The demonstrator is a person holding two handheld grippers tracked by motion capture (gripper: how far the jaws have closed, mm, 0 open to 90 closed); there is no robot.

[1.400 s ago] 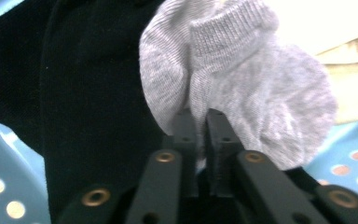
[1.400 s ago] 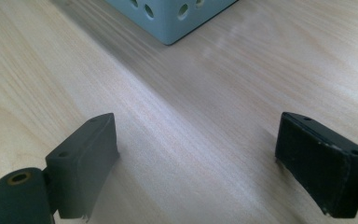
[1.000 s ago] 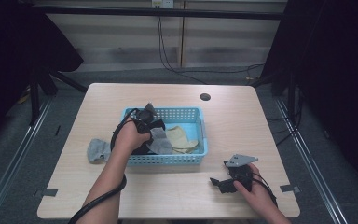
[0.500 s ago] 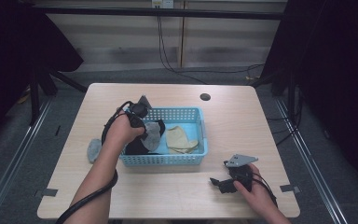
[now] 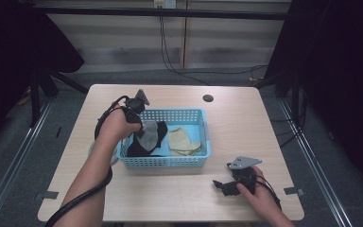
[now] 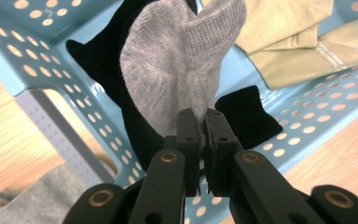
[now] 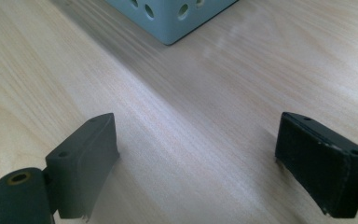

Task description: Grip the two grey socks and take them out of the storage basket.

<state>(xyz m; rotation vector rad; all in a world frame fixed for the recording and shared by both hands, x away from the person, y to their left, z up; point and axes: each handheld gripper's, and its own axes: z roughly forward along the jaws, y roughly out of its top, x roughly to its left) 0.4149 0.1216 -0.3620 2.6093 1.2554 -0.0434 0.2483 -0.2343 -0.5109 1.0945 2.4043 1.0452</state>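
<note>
We lifted the grey sock [image 6: 182, 70] clear above the blue basket [image 5: 165, 161] in the left tongs [image 6: 200, 121], clamped on its edge; right tongs [image 7: 196, 158] sat wide beside the basket.

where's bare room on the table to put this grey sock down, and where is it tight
Free: the wide strip of table between the blue basket and the near edge, left of the right gripper; also the far right corner past the round hole. Crowded: inside the basket, with black socks and tan socks, and its left side, where another grey sock lies.
</note>
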